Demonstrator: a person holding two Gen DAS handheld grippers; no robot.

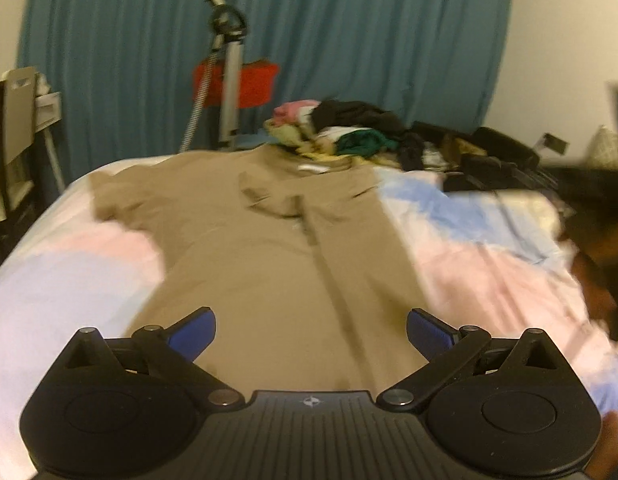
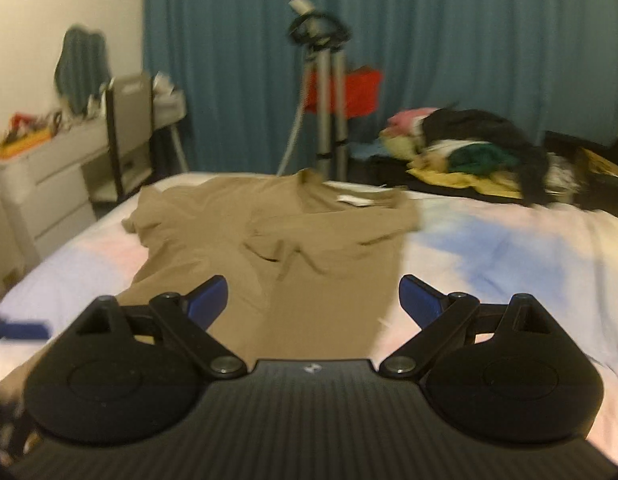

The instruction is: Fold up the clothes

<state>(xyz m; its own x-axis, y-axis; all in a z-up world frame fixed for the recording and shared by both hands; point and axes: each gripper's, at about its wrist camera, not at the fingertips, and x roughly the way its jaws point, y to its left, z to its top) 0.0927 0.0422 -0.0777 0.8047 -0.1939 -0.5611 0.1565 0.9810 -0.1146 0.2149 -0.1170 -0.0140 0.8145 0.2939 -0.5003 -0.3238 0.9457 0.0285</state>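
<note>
Both wrist views — low, facing bed [image 1: 89, 264].

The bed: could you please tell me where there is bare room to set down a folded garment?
Bare bedsheet lies right of the tan shirt, up to the clothes pile. A narrower strip runs left of the shirt. The far right corner is crowded.

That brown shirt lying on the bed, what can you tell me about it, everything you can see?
The tan shirt lies spread on the bed, collar end away from the cameras, with a white label showing inside the neck. It looks like soft, thin cloth, plain in colour. One side has been folded in over the middle, leaving a straight edge on that side, while the other sleeve is spread out, rumpled. Its far end lies close by the clothes pile. Both the left gripper and right gripper hang open above it, holding nothing.
</note>
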